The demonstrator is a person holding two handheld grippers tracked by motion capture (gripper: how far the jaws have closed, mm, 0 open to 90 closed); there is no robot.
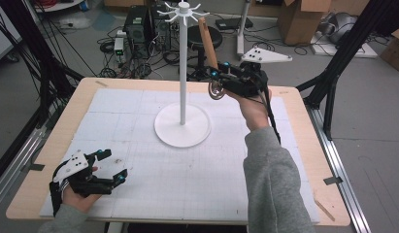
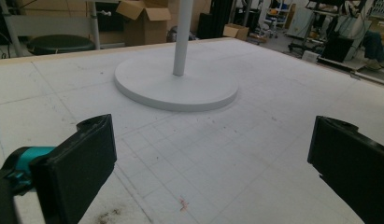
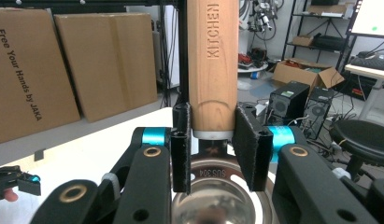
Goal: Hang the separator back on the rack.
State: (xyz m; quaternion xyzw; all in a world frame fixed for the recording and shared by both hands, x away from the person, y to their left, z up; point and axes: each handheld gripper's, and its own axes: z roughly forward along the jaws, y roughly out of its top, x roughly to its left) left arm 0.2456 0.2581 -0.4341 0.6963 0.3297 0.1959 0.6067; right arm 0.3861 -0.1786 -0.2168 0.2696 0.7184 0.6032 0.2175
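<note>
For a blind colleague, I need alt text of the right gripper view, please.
The right gripper is shut on the light wooden handle stamped KITCHEN of a utensil, whose round steel head lies below the jaws. Behind stand brown cardboard boxes and a cluttered workshop.

Wooden tabletop under a white gridded mat, with a white stand on it.

The mat covers most of the tabletop, leaving a pale wood border on all sides. The stand's round base sits flat on the mat, toward the far middle, and its pole rises upright from the centre. Small dark and reddish marks stain the mat at its near left. Dark tape tabs stick at the tabletop's left and right edges.
</note>
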